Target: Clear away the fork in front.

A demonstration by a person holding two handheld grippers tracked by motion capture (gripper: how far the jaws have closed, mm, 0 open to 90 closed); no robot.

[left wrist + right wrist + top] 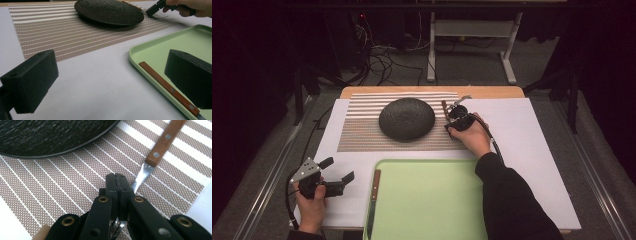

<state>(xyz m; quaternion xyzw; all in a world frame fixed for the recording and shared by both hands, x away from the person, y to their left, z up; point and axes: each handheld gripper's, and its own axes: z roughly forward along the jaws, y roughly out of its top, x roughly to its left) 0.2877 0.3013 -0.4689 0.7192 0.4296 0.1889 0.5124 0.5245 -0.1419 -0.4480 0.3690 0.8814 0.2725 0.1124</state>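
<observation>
My right gripper [452,120] [116,185] is shut on the metal shank of a wooden-handled utensil [444,107] [164,140]. The handle points away over the striped placemat [362,132] [62,187], just right of the dark round plate [406,118] [50,135]. I cannot tell whether the utensil touches the mat. My left gripper [338,169] [110,77] stands open and empty over the white table cover at the near left. Its view takes in the plate [110,11], the placemat [62,32] and the right gripper [156,8] farther off.
A light green tray [427,165] [140,56] lies at the near middle of the table. A wooden-handled knife [374,187] [167,87] rests along its left rim. Cables and a white desk frame [472,30] stand on the floor beyond the table.
</observation>
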